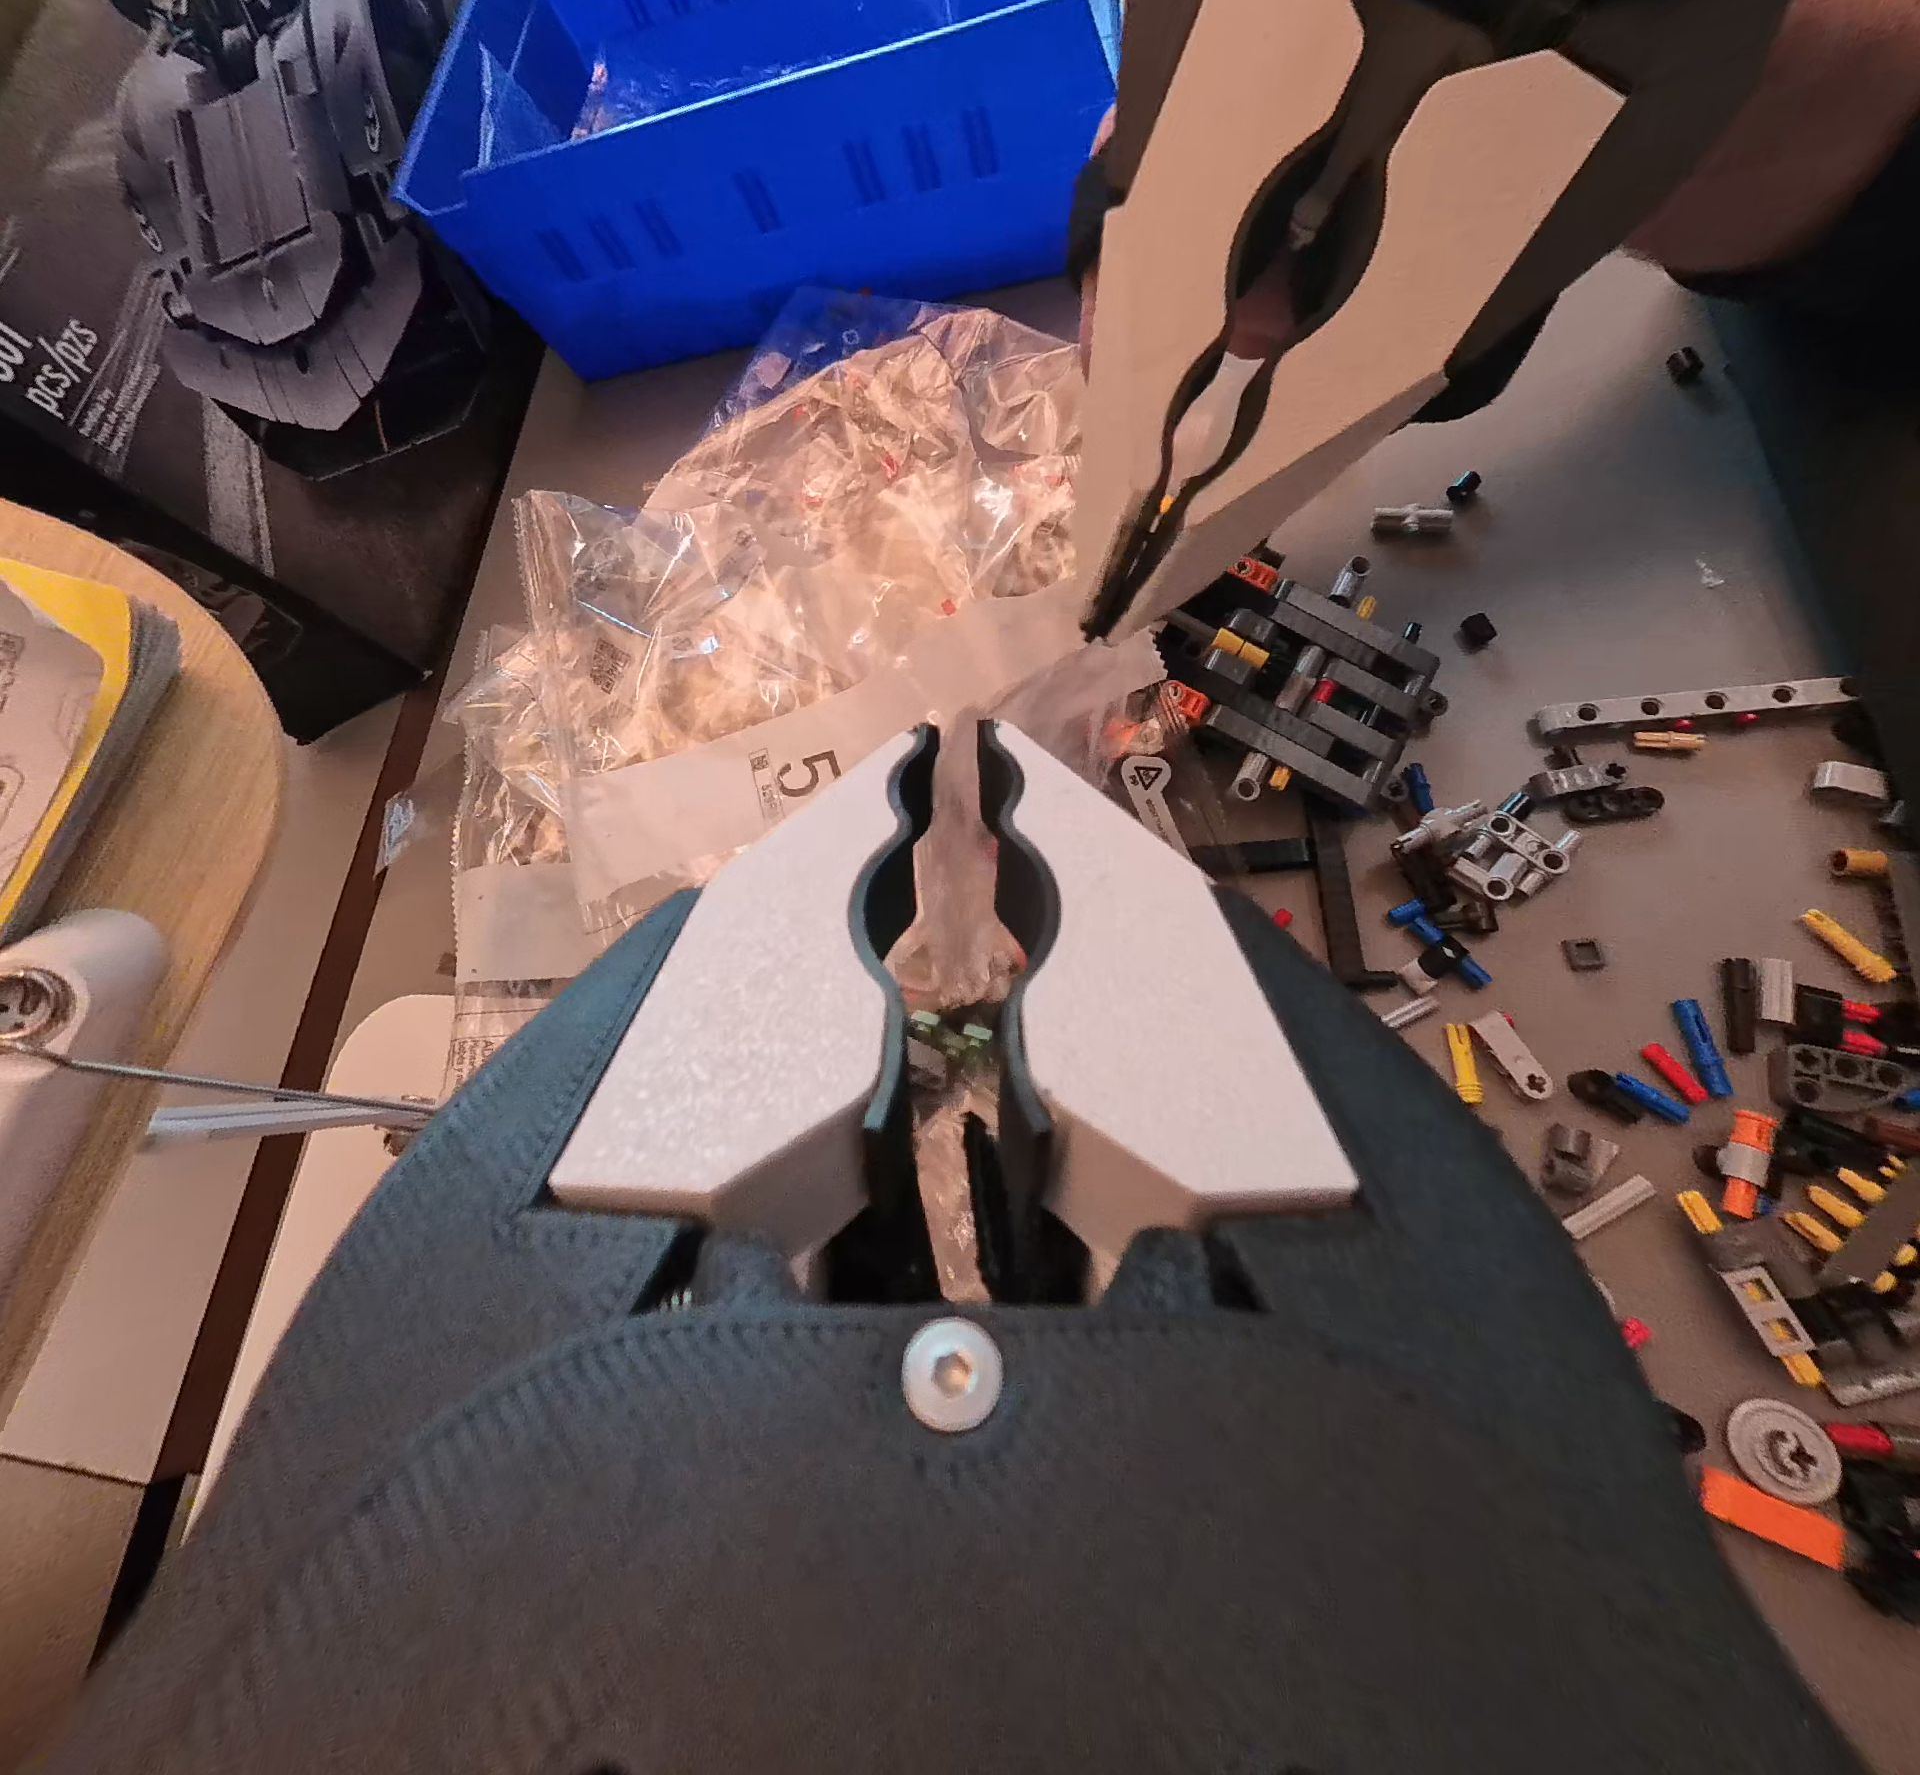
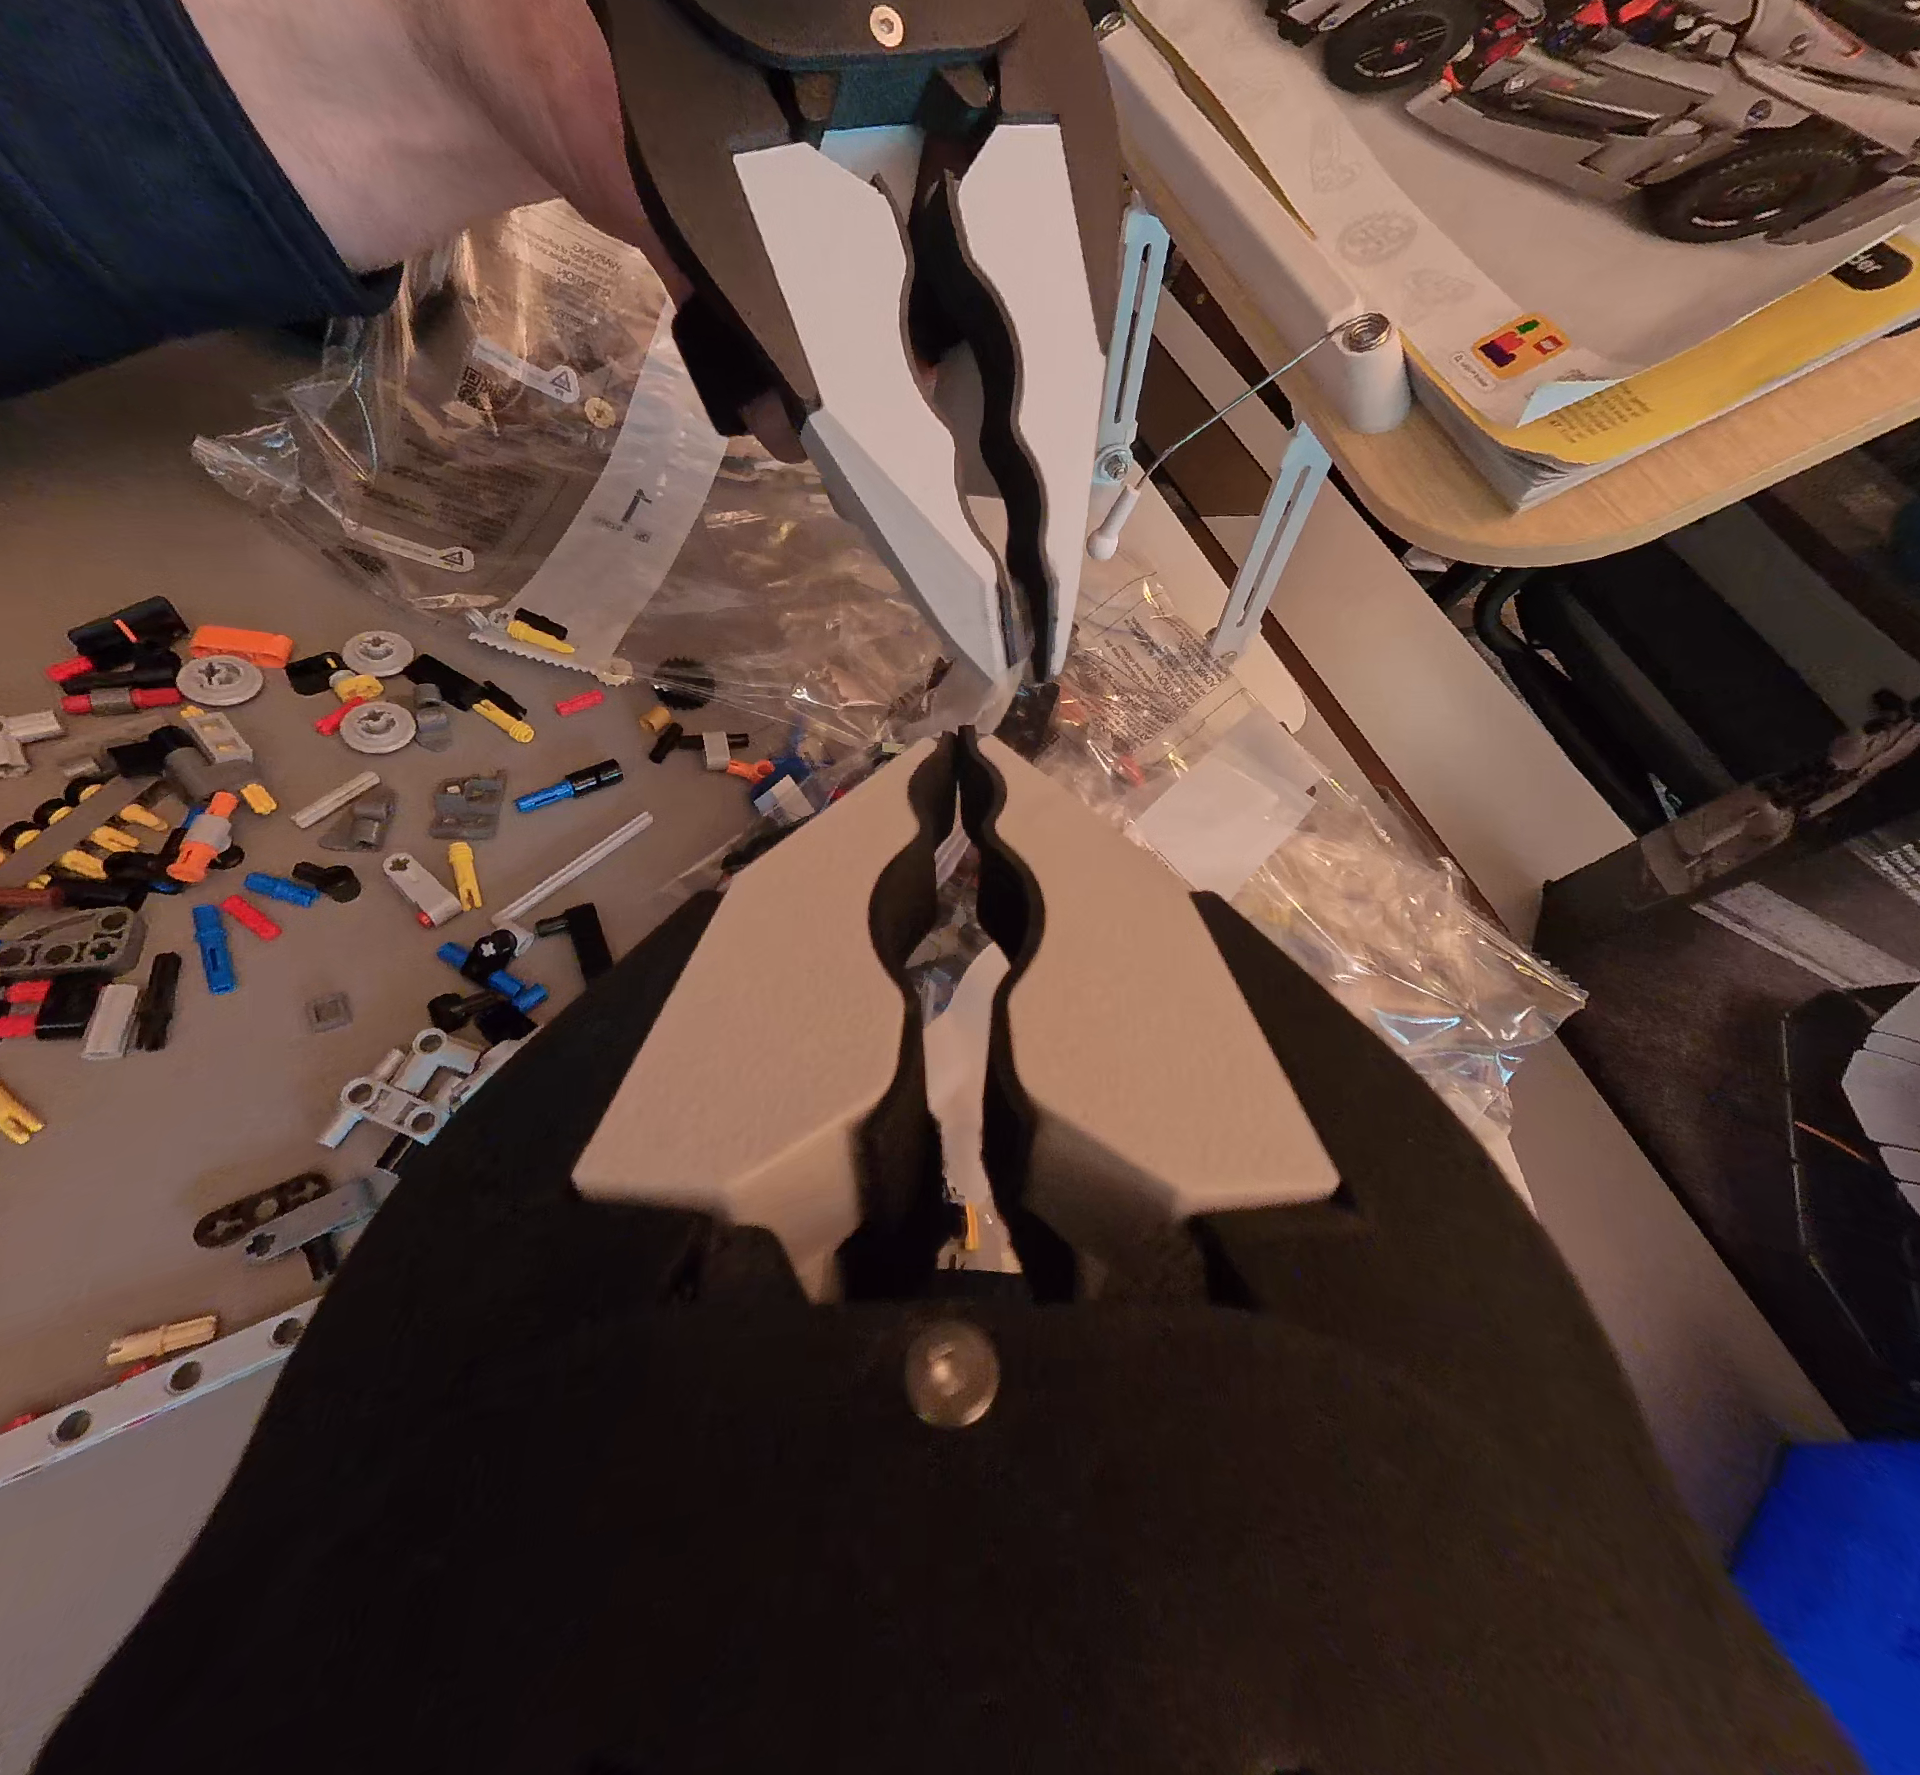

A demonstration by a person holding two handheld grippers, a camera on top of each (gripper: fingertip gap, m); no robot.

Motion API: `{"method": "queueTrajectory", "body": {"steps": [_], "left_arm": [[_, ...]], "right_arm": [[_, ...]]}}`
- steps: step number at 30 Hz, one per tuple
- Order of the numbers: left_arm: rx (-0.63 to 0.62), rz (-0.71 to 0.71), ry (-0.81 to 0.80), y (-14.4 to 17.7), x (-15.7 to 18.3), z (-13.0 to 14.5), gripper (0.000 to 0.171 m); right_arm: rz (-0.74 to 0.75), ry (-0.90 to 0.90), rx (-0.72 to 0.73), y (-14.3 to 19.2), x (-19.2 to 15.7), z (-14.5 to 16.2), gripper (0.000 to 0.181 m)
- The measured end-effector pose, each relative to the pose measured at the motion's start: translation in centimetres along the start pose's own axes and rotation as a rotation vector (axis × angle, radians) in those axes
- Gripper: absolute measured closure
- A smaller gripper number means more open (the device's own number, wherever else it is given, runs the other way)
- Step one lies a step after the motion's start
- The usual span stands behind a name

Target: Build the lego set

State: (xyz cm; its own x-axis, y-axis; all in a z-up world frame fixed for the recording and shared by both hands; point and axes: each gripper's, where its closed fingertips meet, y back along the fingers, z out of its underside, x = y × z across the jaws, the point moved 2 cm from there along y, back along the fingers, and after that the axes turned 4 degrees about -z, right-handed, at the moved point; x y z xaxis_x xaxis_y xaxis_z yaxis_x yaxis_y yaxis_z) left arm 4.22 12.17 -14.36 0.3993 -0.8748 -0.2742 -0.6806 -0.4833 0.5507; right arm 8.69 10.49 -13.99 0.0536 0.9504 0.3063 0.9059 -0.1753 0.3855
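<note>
My left gripper (image 1: 961, 733) is shut on a small clear plastic bag of Lego pieces (image 1: 961, 858), and the film runs back between its fingers. My right gripper (image 1: 1107, 624) comes in from the upper right and is shut on the same bag's edge, close to the left tips. In the right wrist view my right gripper (image 2: 961, 743) pinches the bag (image 2: 1132, 717) tip to tip with the left gripper (image 2: 1023, 671) above it. A partly built grey frame (image 1: 1309, 676) lies just right of the grippers. Loose small pieces (image 1: 1662, 1050) cover the table on that side.
More clear bags (image 1: 790, 530) are piled behind the grippers, before a blue bin (image 1: 769, 146). The set's dark box (image 1: 208, 219) stands at the left. The instruction booklet (image 2: 1558, 167) lies on a wooden stand (image 2: 1455, 489). Loose pieces (image 2: 260, 842) and a grey beam (image 2: 156, 1382) lie on the table.
</note>
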Motion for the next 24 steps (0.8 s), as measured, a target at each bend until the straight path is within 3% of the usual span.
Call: {"method": "queueTrajectory", "body": {"steps": [9, 24], "left_arm": [[0.027, 0.005, 0.031, -0.2, -0.1, -0.4, 0.166], [-0.078, -0.012, -0.008, -1.2, 0.0, 1.0, 0.166]], "right_arm": [[-0.012, 0.011, -0.008, -0.1, -0.3, 0.1, 0.181], [0.004, 0.02, 0.016, 0.2, -0.1, -0.4, 0.181]]}}
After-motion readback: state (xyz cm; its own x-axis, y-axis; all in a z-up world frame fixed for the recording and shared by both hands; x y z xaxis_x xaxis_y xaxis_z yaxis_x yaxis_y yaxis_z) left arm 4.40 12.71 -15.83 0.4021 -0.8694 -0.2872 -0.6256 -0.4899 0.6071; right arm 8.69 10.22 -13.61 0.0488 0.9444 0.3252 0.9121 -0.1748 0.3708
